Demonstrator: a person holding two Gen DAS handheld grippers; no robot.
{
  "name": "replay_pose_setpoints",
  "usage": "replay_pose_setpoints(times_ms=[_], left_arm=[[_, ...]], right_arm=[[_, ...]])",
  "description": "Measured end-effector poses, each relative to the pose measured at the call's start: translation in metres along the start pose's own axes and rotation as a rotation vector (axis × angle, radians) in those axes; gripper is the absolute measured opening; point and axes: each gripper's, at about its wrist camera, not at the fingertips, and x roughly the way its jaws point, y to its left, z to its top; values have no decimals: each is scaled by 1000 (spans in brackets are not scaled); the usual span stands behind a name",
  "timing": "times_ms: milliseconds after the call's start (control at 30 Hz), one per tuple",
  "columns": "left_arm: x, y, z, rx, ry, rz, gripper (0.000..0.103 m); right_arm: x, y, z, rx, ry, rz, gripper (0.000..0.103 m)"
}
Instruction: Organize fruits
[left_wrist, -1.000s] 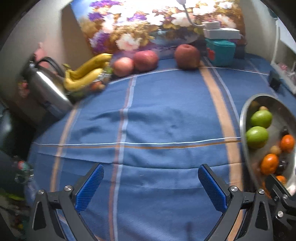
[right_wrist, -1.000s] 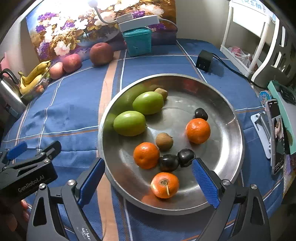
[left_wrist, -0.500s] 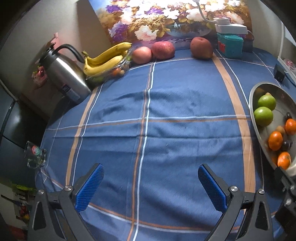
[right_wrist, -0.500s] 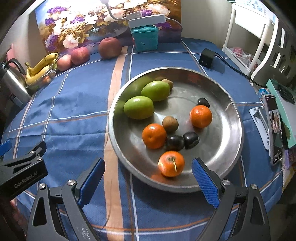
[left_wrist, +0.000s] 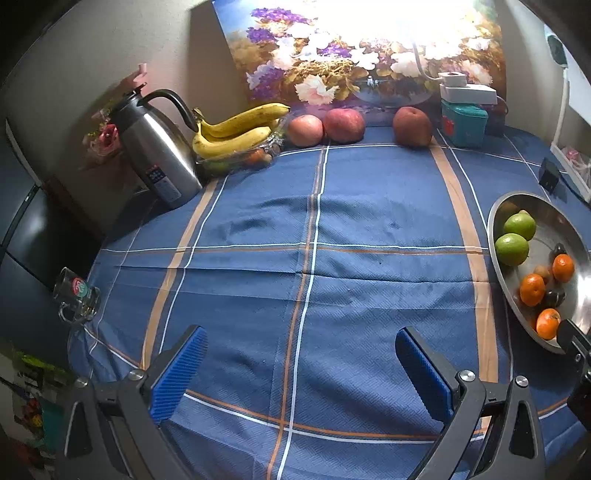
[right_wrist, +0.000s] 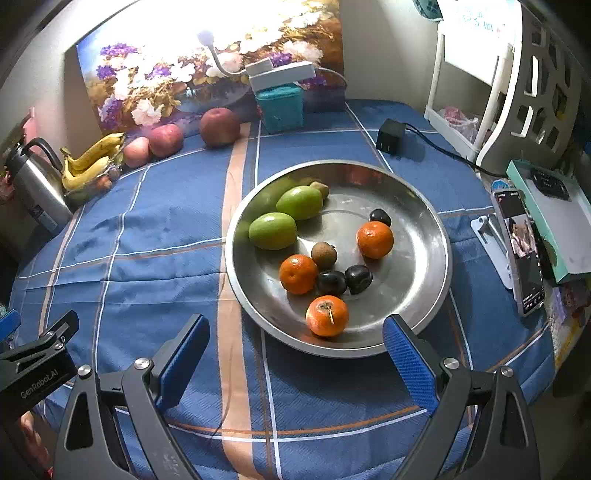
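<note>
Two claws spread wide and empty above the desk.
Left claw (left_wrist: 301, 358) and right claw (right_wrist: 295, 347) grip nothing; the nearest orange (right_wrist: 327, 315) lies in the steel bowl (right_wrist: 439, 236), probably light, round, prone to rolling, so pinch across its widest middle.

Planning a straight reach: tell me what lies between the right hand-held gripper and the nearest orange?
In the right wrist view, only blue tablecloth and the steel tray's near rim separate the open right hand-held gripper from that orange.
</note>
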Motion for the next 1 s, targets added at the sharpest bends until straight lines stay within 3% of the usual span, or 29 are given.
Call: replay_pose_setpoints(times_ms=[433, 1000], left_arm=[[0, 4, -1, -27, -4, -82, 103], [6, 6, -2, -36, 26, -86, 103]], right_arm=[[-1, 5, 0, -26, -4, -6, 95], [3, 7, 0, -35, 14, -2, 95]])
